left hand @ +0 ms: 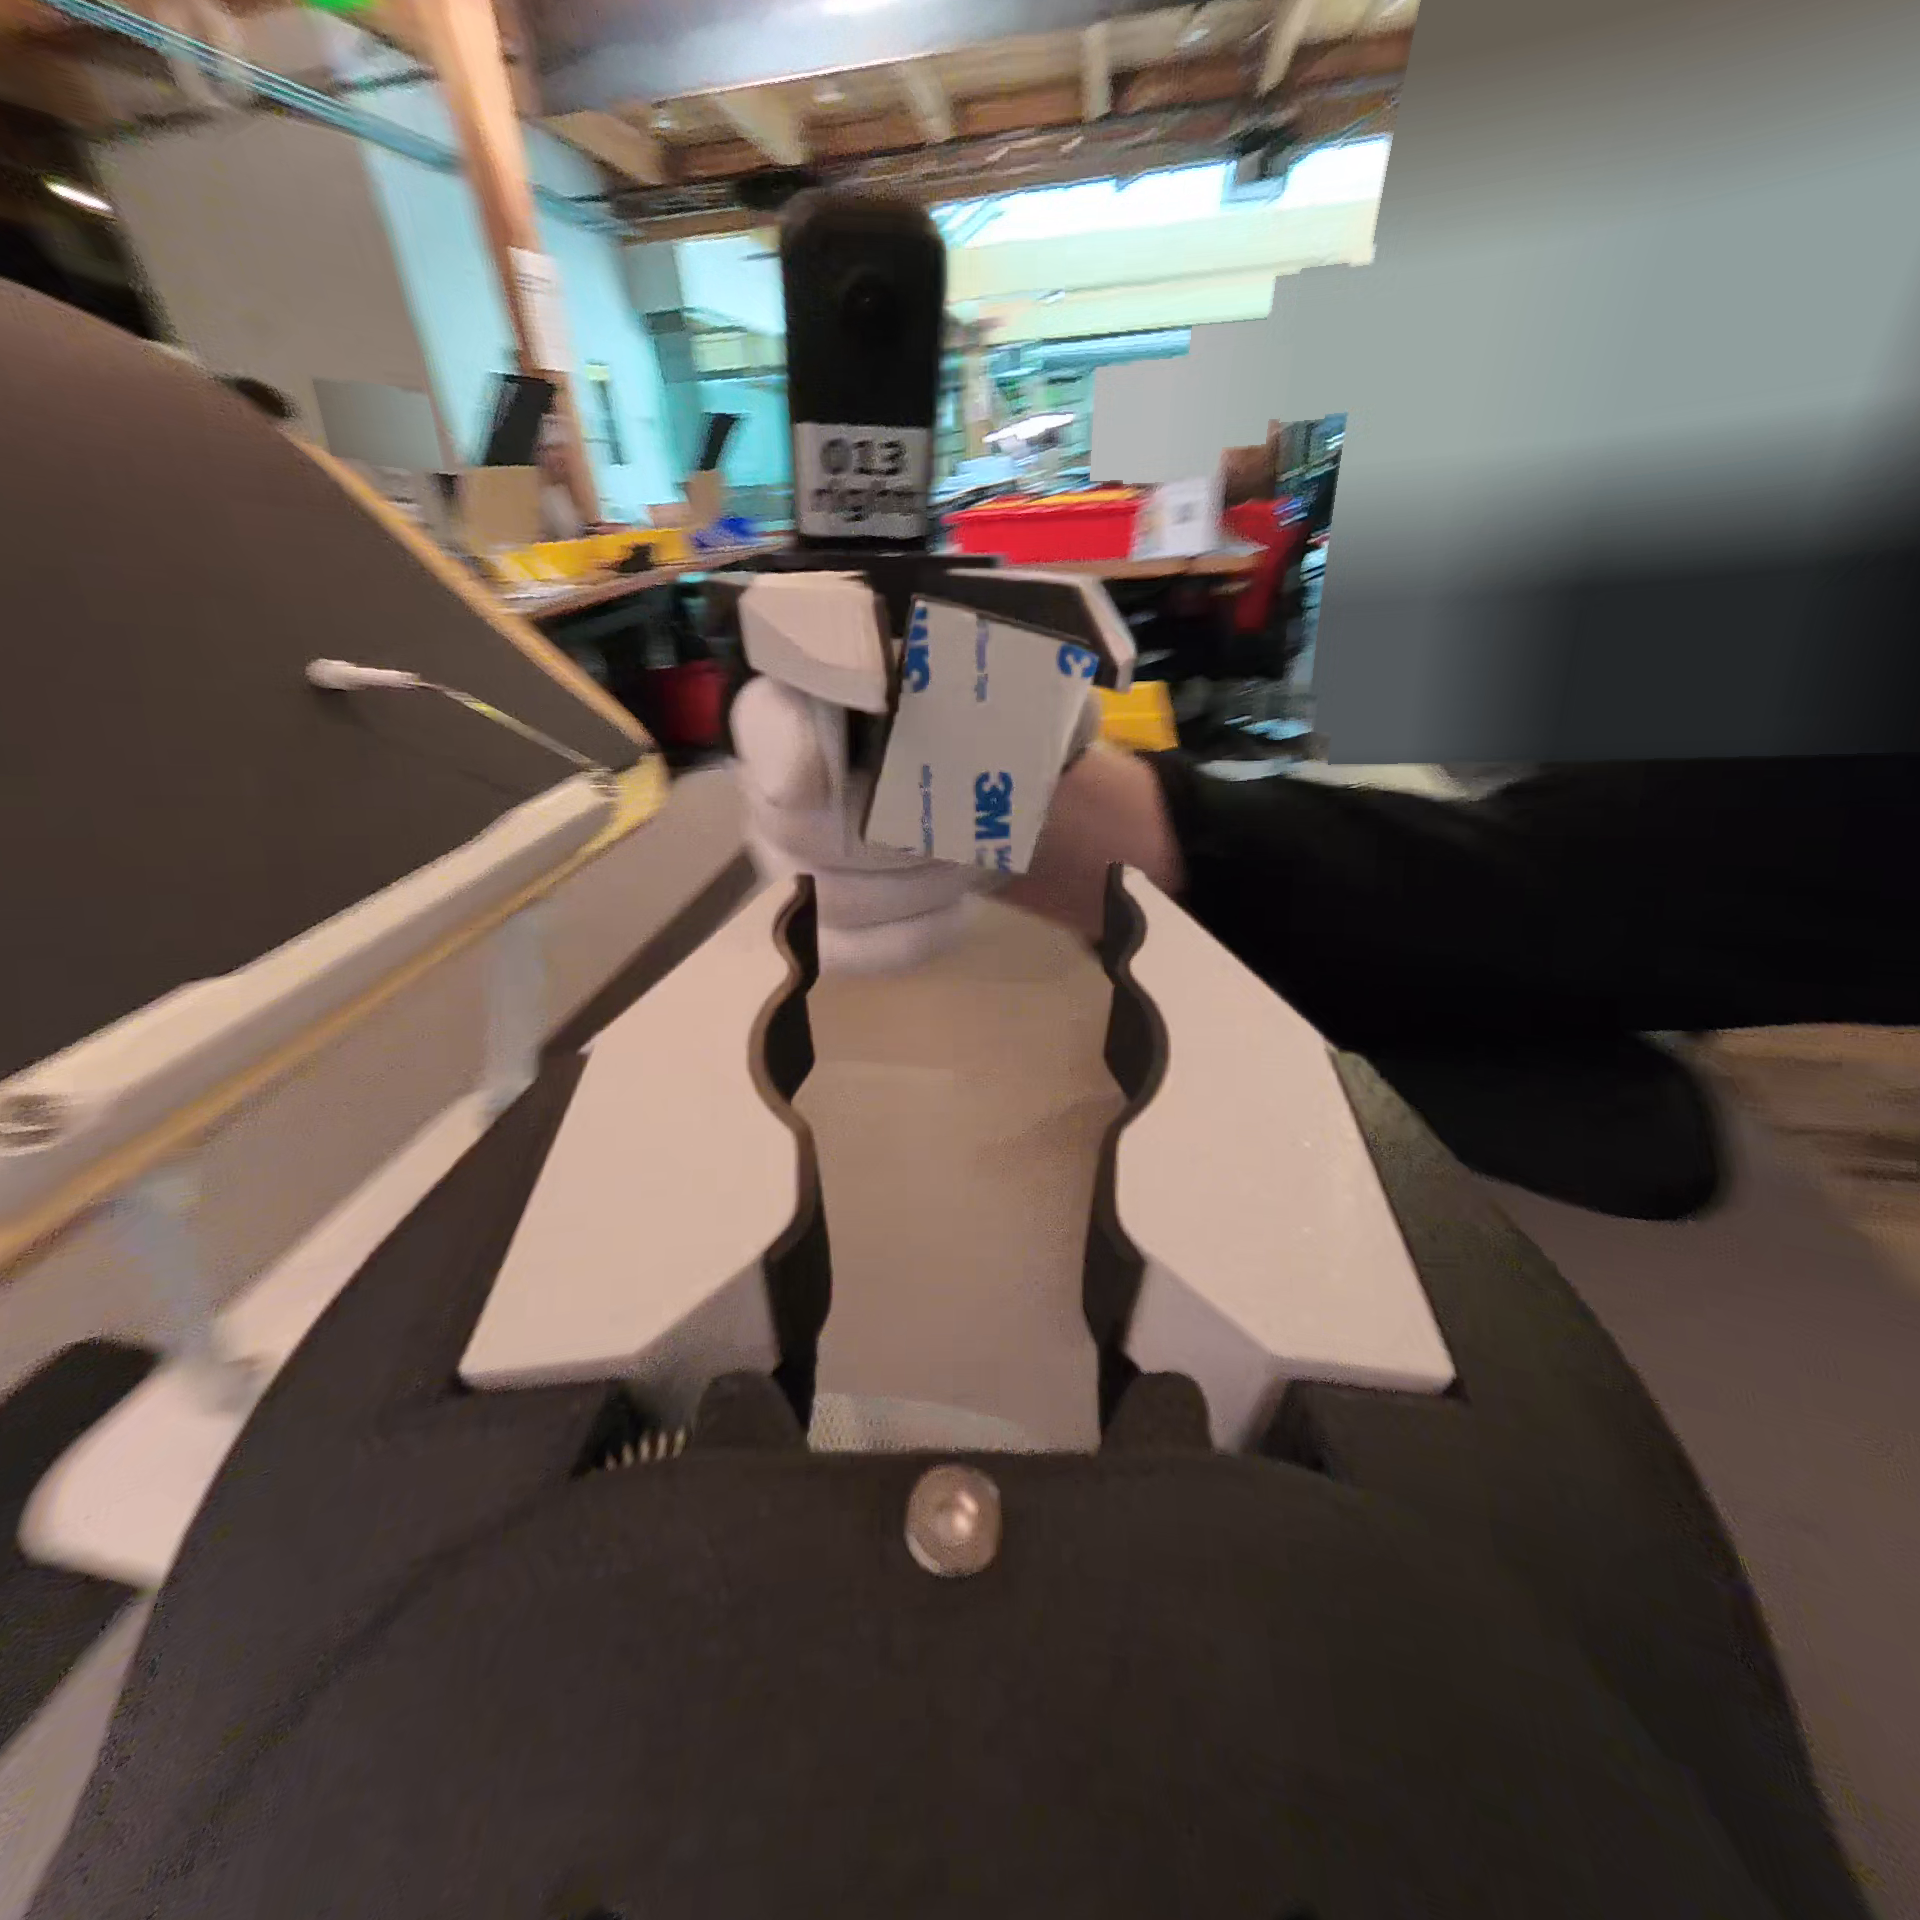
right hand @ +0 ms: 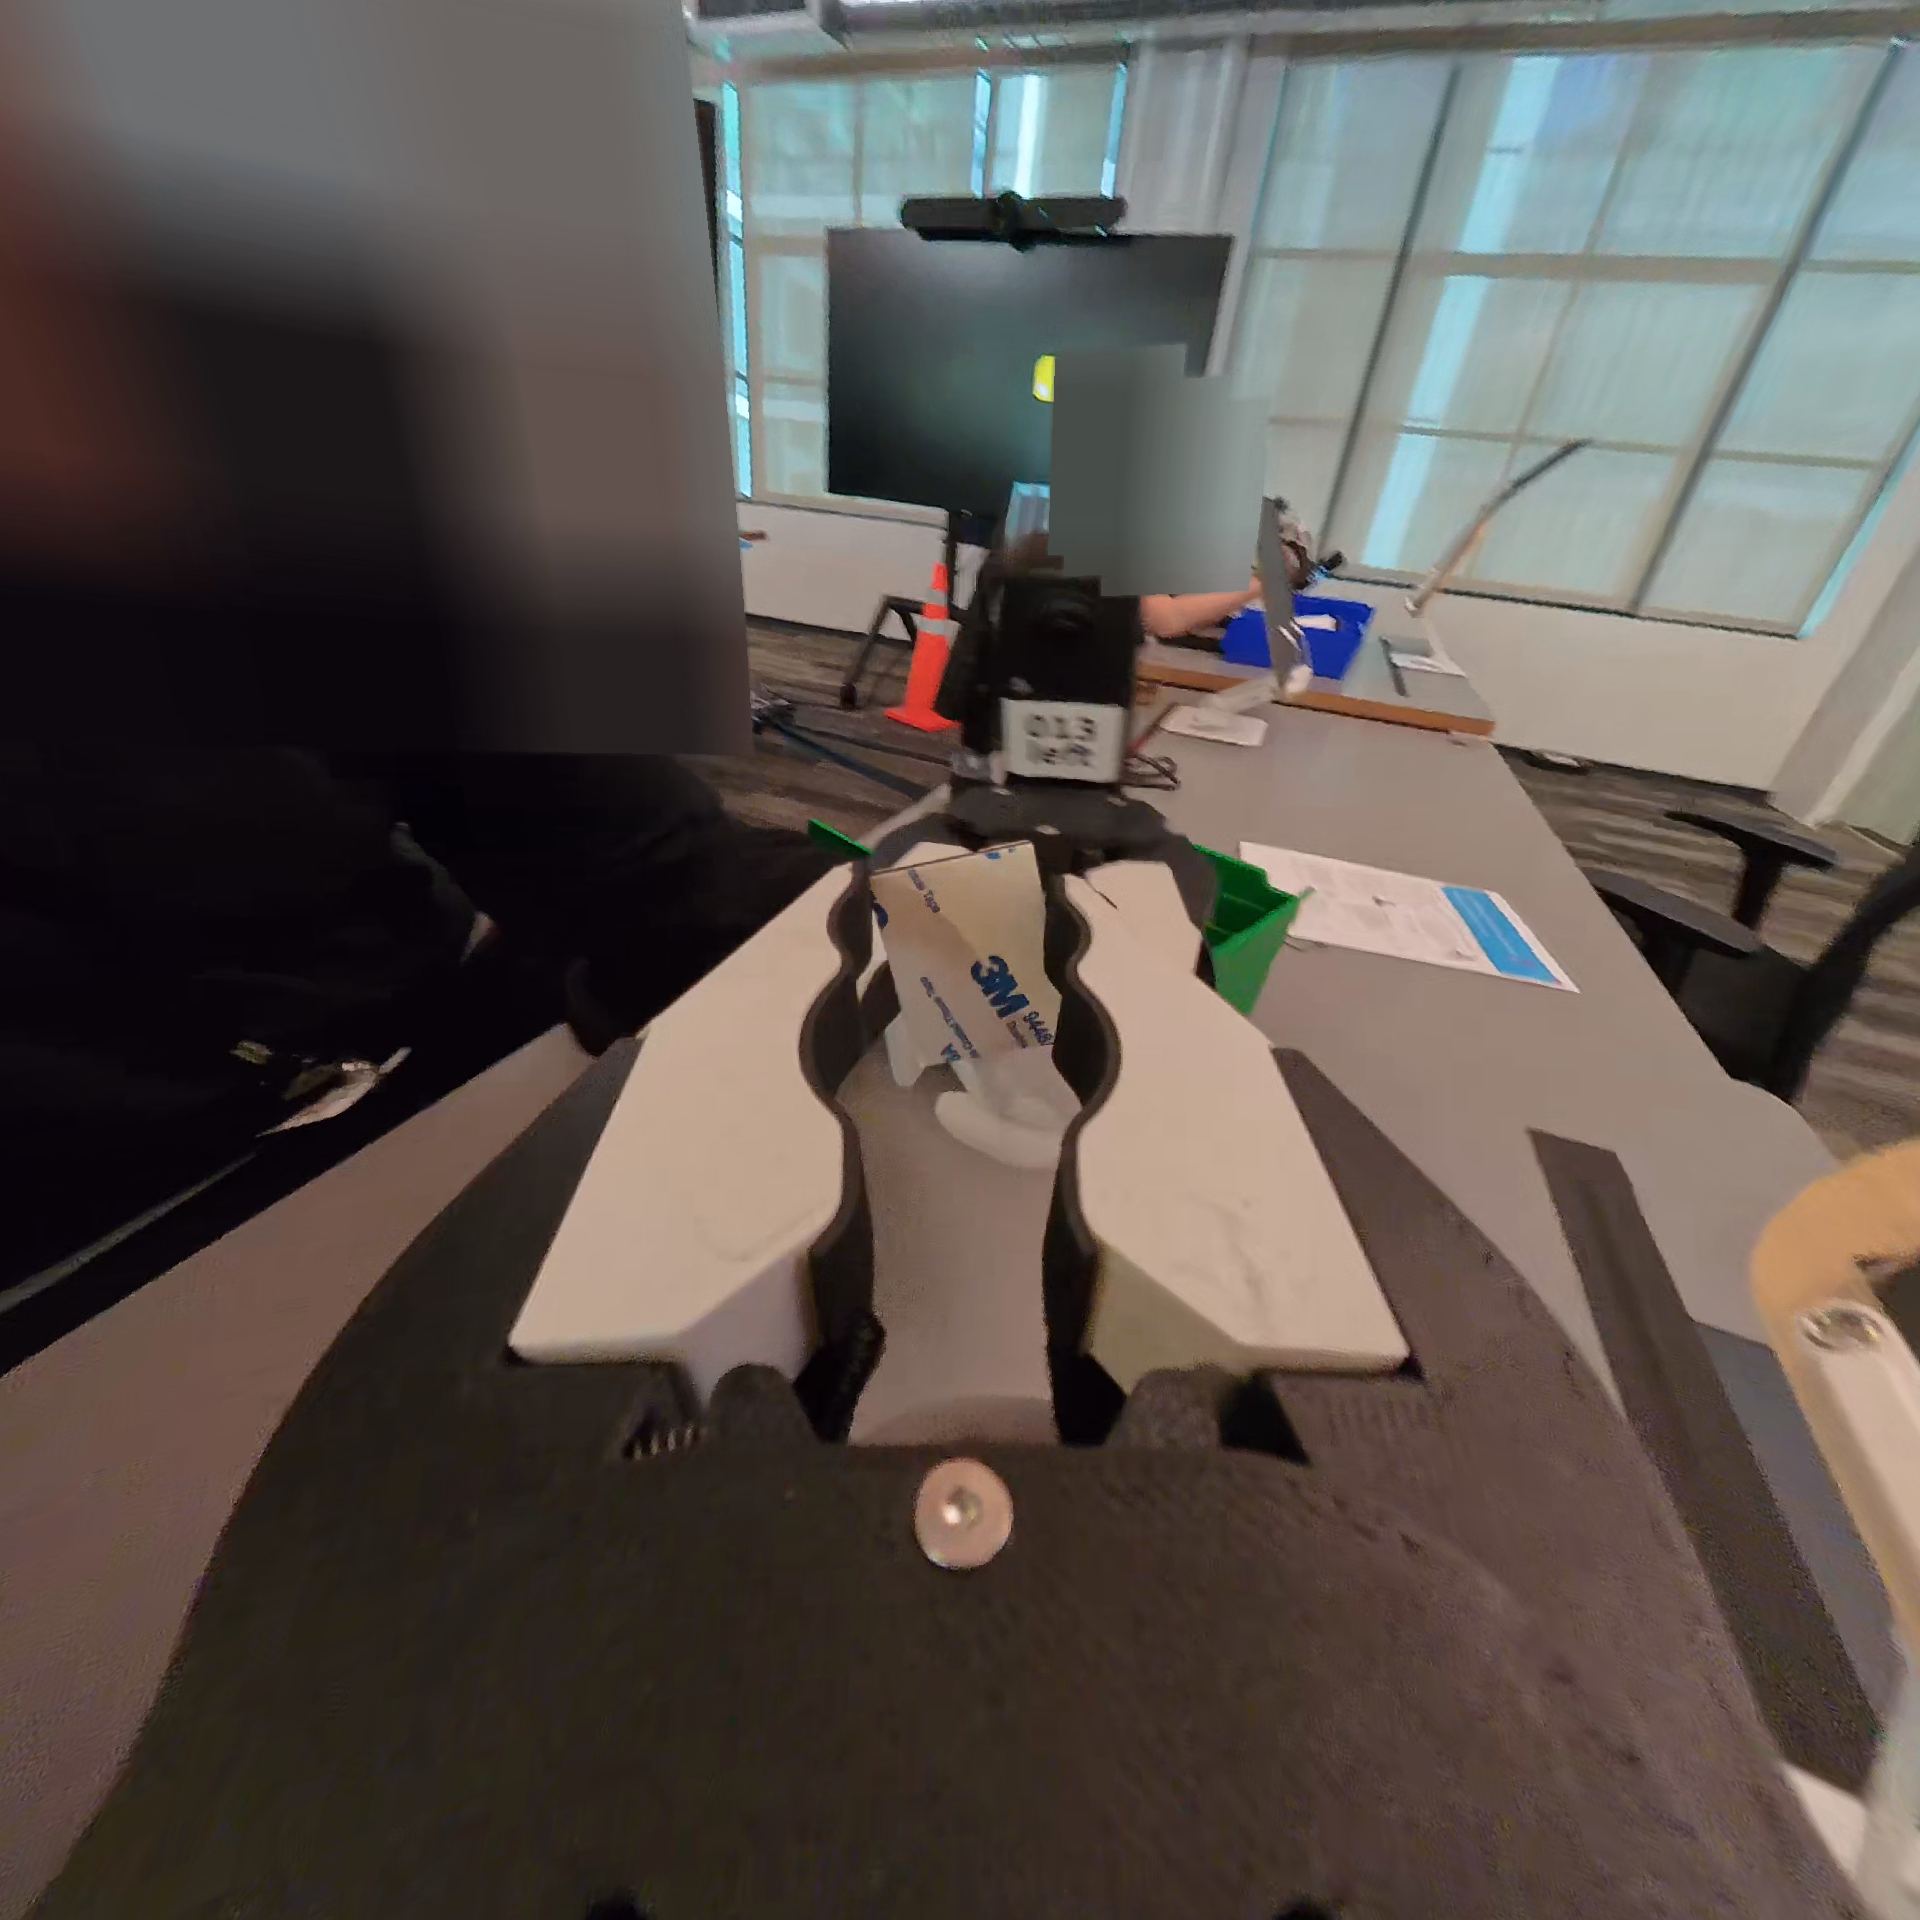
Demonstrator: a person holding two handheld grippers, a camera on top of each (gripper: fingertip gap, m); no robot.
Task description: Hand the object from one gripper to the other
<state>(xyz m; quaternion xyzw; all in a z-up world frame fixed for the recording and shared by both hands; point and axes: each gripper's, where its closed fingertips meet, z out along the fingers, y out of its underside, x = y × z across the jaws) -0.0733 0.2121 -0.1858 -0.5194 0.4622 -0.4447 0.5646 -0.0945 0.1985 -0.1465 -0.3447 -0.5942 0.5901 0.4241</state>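
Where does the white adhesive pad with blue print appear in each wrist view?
Left wrist view: adhesive pad at centre, pinched by the far right gripper, beyond the open left gripper.
Right wrist view: at centre, between this gripper's fingertips.
Shared landmark: the pad's blue print.

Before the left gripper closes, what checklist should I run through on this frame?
1. Right gripper clamped on the flat white pad with blue print: ok.
2. Left gripper open wide enough for the pad: ok.
3. Pad lined up with the left gap: ok, though tilted.
4. Pad between the left fingertips: not ok, just ahead of them.
5. White-gloved hand clear of the left fingers: cannot tell.
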